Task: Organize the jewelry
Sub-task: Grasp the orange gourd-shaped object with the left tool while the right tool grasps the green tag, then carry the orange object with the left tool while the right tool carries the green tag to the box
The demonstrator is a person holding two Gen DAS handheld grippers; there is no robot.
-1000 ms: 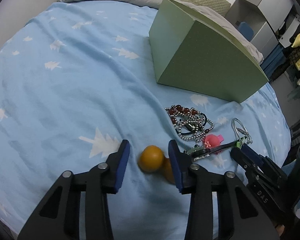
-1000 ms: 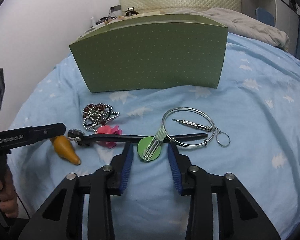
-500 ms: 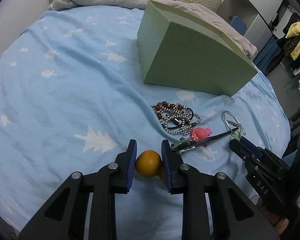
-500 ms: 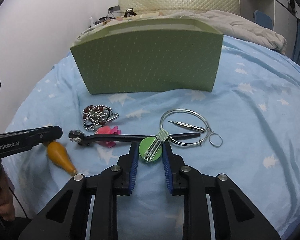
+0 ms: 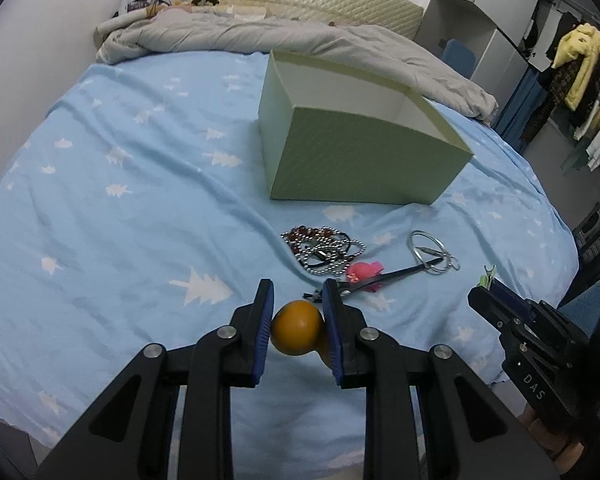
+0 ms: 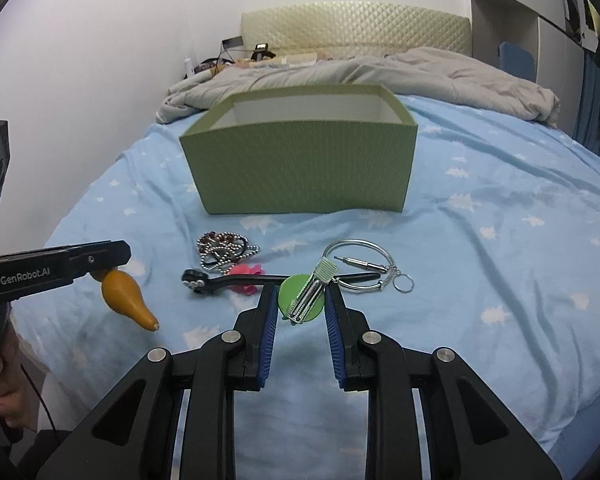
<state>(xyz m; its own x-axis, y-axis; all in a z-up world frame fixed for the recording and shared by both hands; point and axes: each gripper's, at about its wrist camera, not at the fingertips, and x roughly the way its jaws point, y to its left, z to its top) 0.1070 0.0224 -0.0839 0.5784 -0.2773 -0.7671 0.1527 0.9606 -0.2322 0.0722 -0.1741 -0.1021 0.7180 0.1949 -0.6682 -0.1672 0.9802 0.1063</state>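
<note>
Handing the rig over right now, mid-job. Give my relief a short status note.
Left gripper: shut on the orange gourd, lifted off the bed.
Right gripper: shut on the green clip, also raised.
Green box: open; what shows of its inside is bare.
Still on the bed: bead bracelets, pink clip, black hairpin, silver ring.
Done: both picks. Left: drop both in the box, then the rest.

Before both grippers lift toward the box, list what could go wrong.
1. The left gripper pinches only the gourd's round end; the smooth pendant may slip out.
2. The green clip in the right gripper lies by the black hairpin and steel ring; lifting might snag them.
</note>
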